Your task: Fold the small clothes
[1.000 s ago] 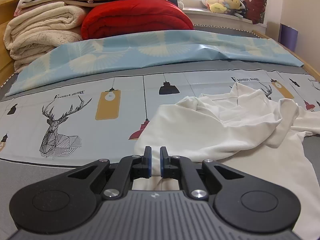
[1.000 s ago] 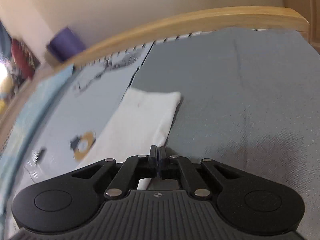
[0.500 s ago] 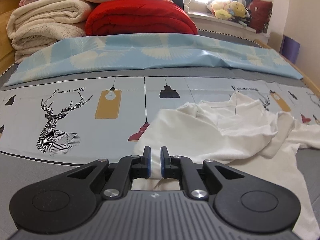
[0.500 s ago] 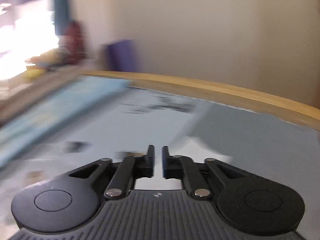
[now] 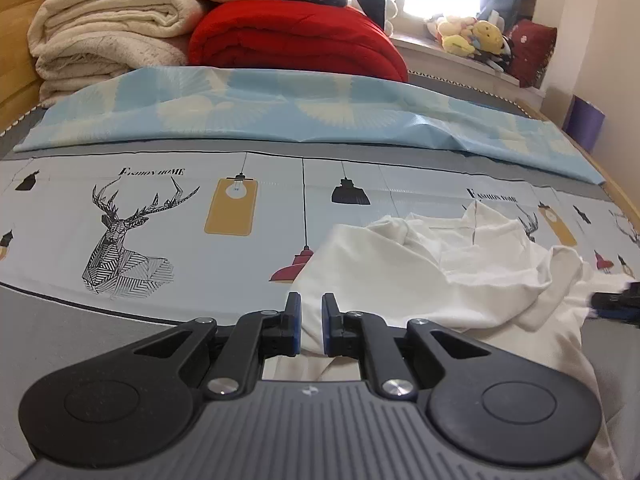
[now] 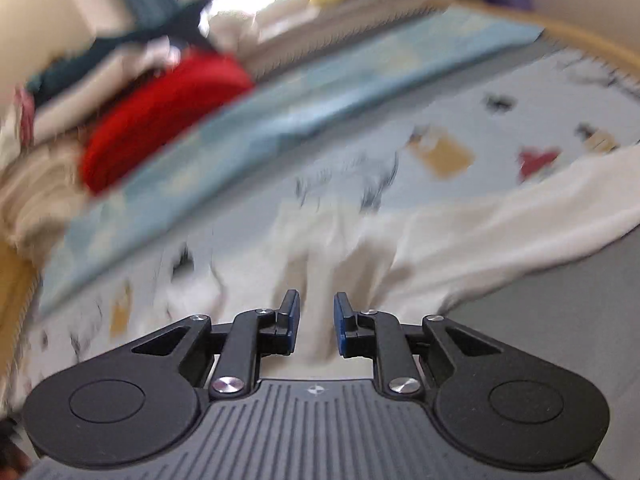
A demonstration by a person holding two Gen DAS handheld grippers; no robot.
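Observation:
A crumpled white garment [image 5: 420,276] lies on the printed bed sheet [image 5: 160,208], right of centre in the left wrist view. My left gripper [image 5: 311,316] sits at its near left corner, nearly shut, with a fold of the white cloth pinched between its blue pads. My right gripper [image 6: 316,320] hovers over the same white garment [image 6: 480,232] in a blurred view; its jaws are opening and nothing is pressed between them. The tip of the right gripper [image 5: 616,306] shows at the garment's right edge in the left wrist view.
At the back of the bed lie a light blue sheet [image 5: 280,112], a folded red quilt [image 5: 296,44] and stacked cream blankets [image 5: 104,40]. Plush toys [image 5: 472,36] sit on the window ledge. A wooden bed rail [image 5: 616,196] runs along the right, with a purple bin [image 5: 586,122] beyond.
The right gripper let go of the white sleeve, opened, and swung round fast from the bed's edge toward the garment. The left gripper shifted slightly, still pinching the cloth.

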